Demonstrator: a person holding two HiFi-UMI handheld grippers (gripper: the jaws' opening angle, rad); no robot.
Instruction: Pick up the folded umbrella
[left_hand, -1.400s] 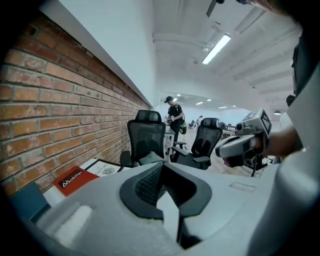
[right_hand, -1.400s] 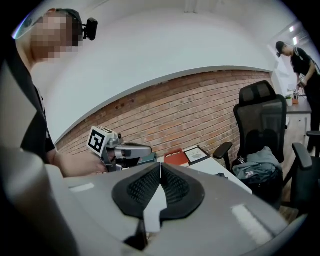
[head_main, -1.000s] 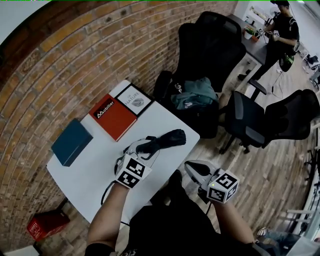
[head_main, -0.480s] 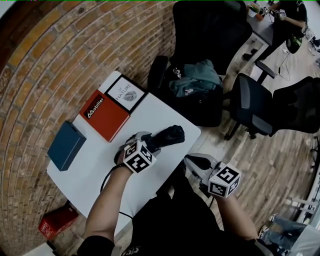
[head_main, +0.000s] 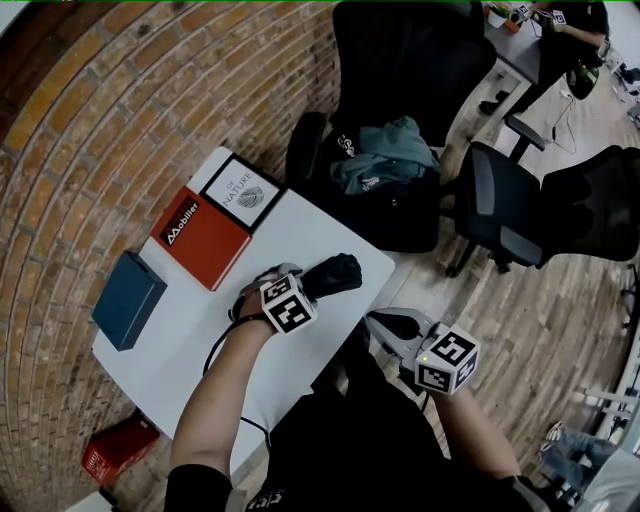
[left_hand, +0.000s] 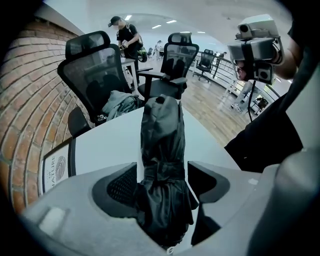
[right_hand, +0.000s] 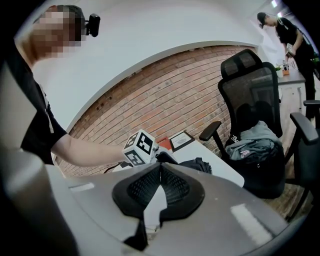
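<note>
Red book (head_main: 203, 238) reads "Mobilier"; framed card (head_main: 243, 193) seemingly "NATURE"

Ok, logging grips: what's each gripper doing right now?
Left gripper: jaws opening, folded umbrella between them, unclamped.
Right gripper: shut, empty.

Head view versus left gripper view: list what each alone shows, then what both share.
Head view only: the red rectangular book and the dark blue rectangular box. Left gripper view only: the left gripper's jaws opening, with the black folded umbrella between them. Both: that umbrella, the white table, the framed white Nature print and the black mesh office chairs.
</note>
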